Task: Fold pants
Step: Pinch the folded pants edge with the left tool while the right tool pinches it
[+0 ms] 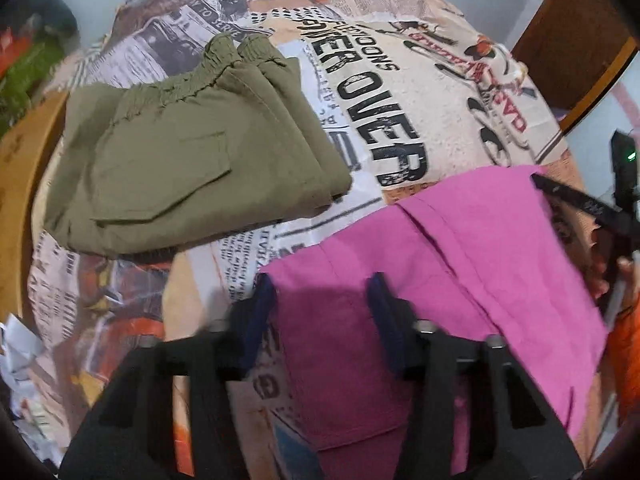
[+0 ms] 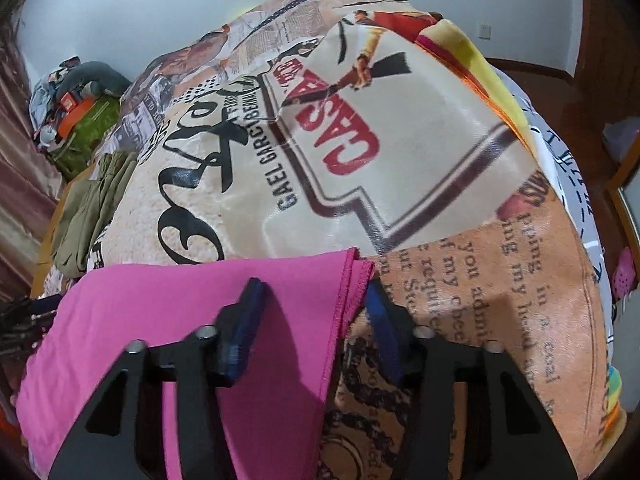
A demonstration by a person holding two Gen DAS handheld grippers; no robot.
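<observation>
Bright pink pants (image 1: 480, 240) lie flat on a newspaper-print blanket (image 1: 400, 100). In the left wrist view, my left gripper (image 1: 318, 280) points down at their near left corner. It is open, with one blue pad at the cloth's edge, the other over the cloth, and pink fabric in the gap. The right wrist view shows my right gripper (image 2: 312, 284) open astride the right hem of the pink pants (image 2: 160, 300), one pad on the cloth and one just beyond the edge. Folded olive pants (image 1: 180, 152) rest further back on the left.
The blanket (image 2: 400, 140) covers a bed with a wooden rim (image 1: 16, 168) at its left. The olive pants (image 2: 84, 216) lie near that side. A pile of clutter (image 2: 72, 100) sits at the far left, and a brown wooden cabinet (image 1: 580, 40) stands at the right. A hand in an orange sleeve (image 1: 628, 340) shows at the right edge.
</observation>
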